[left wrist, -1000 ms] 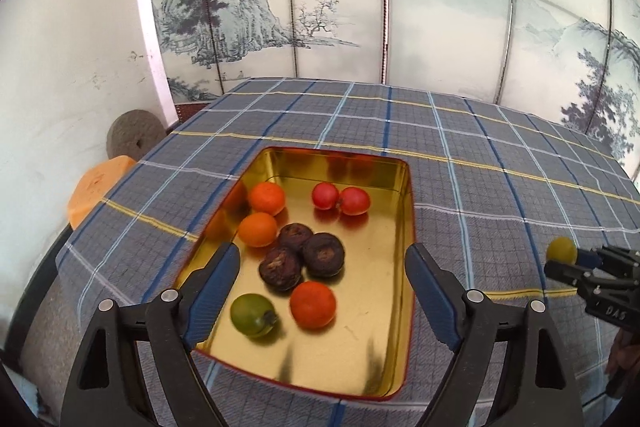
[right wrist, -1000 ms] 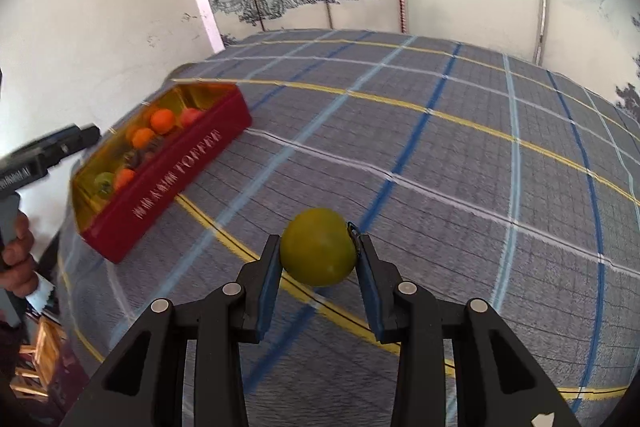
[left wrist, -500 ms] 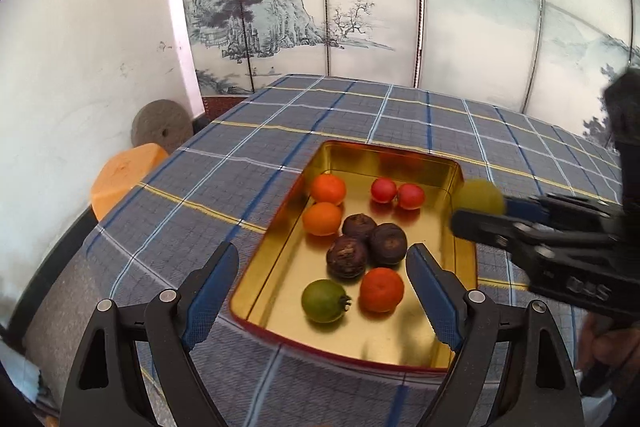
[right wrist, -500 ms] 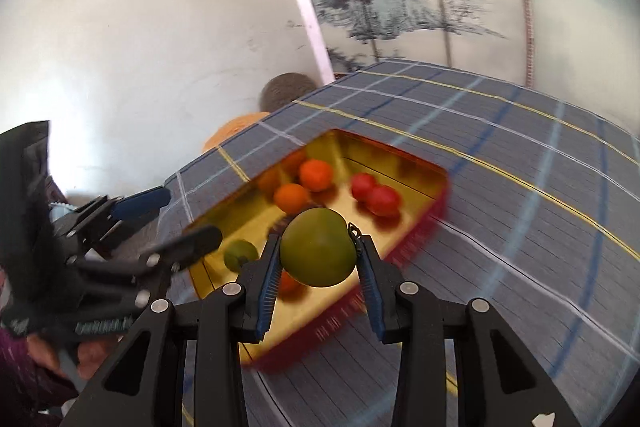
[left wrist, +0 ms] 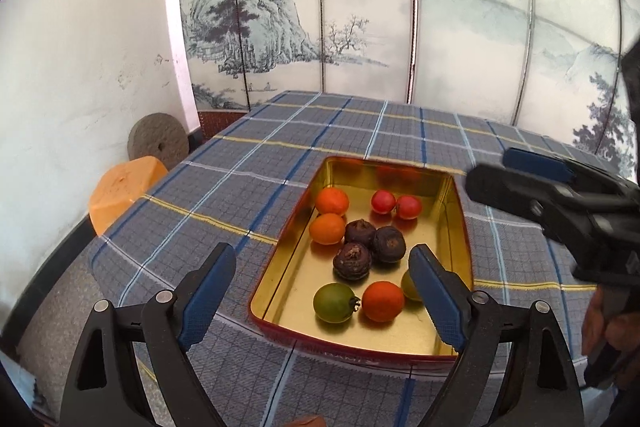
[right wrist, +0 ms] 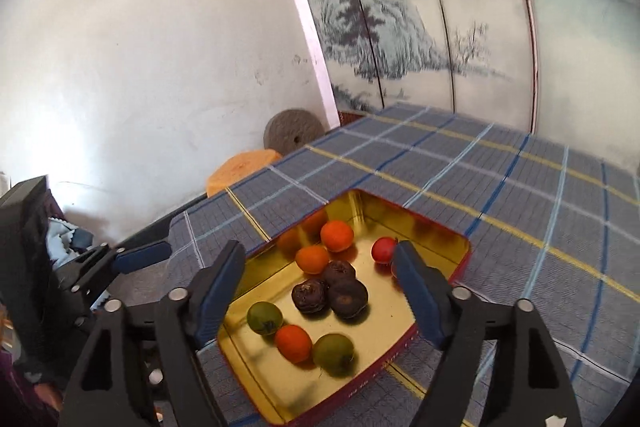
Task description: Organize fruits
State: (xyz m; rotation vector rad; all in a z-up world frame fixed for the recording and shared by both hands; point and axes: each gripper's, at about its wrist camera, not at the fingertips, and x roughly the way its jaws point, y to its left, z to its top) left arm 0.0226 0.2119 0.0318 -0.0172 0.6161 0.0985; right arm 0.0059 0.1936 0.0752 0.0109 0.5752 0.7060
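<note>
A gold tin (left wrist: 456, 203) (right wrist: 436, 239) with red outer walls sits on the plaid tablecloth and holds several fruits: oranges, red tomatoes, dark brown fruits and two green fruits. The yellow-green fruit (right wrist: 333, 348) lies in the tin's near corner beside an orange; in the left wrist view (left wrist: 409, 287) my finger half hides it. My right gripper (right wrist: 320, 291) is open and empty above the tin; it also shows in the left wrist view (left wrist: 520, 179). My left gripper (left wrist: 322, 295) is open and empty over the tin's near left edge.
The plaid tablecloth (left wrist: 240, 187) covers the table. An orange stool (left wrist: 124, 187) and a round grey stone (left wrist: 158, 145) stand by the white wall at the left. A painted folding screen (left wrist: 360, 19) stands behind the table.
My right gripper carried the yellow-green fruit over the tin, opened and let it go; the fruit now lies in the tin. My left gripper drew back and to the left.
</note>
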